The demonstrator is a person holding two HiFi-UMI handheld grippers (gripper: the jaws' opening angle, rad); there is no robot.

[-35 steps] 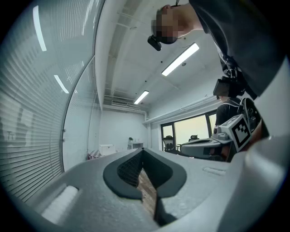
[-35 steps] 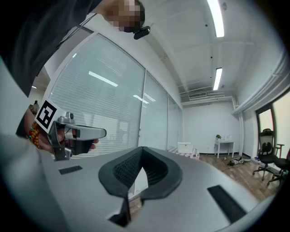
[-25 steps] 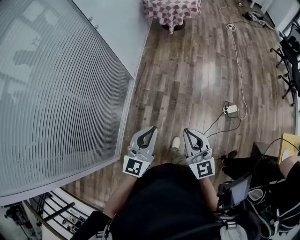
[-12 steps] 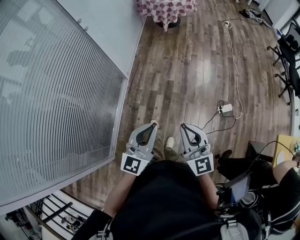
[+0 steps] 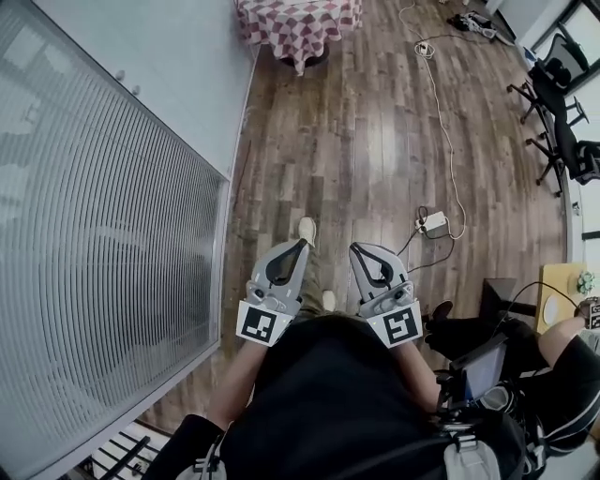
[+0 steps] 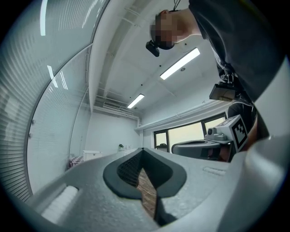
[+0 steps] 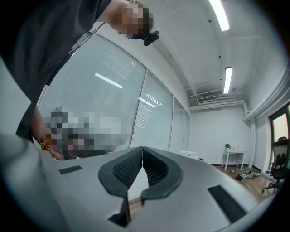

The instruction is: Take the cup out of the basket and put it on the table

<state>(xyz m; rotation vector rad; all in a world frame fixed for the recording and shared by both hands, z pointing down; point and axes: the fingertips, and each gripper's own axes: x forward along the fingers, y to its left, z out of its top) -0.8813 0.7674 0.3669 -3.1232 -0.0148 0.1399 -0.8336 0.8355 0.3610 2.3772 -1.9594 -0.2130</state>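
Observation:
No cup and no basket show in any view. In the head view my left gripper (image 5: pixel 301 244) and right gripper (image 5: pixel 355 247) are held side by side close to my chest, above the wooden floor (image 5: pixel 356 141). Both point forward, with jaws together and nothing between them. The left gripper view shows the left gripper (image 6: pixel 142 150) with its dark pads meeting at the tip. The right gripper view shows the right gripper (image 7: pixel 142 148) with pads touching in the same way. A round table with a red-and-white checked cloth (image 5: pixel 298 23) stands far ahead.
A glass wall with blinds (image 5: pixel 103 262) runs along the left. A white power strip (image 5: pixel 431 222) and its cable (image 5: pixel 441 122) lie on the floor to the right. Office chairs (image 5: pixel 562 103) stand at the far right. Another person's arm (image 5: pixel 567 337) and equipment are at the lower right.
The whole scene has slid down the view as I walk forward; the checked table is nearer. Both grippers keep the same shut pose in front of my body.

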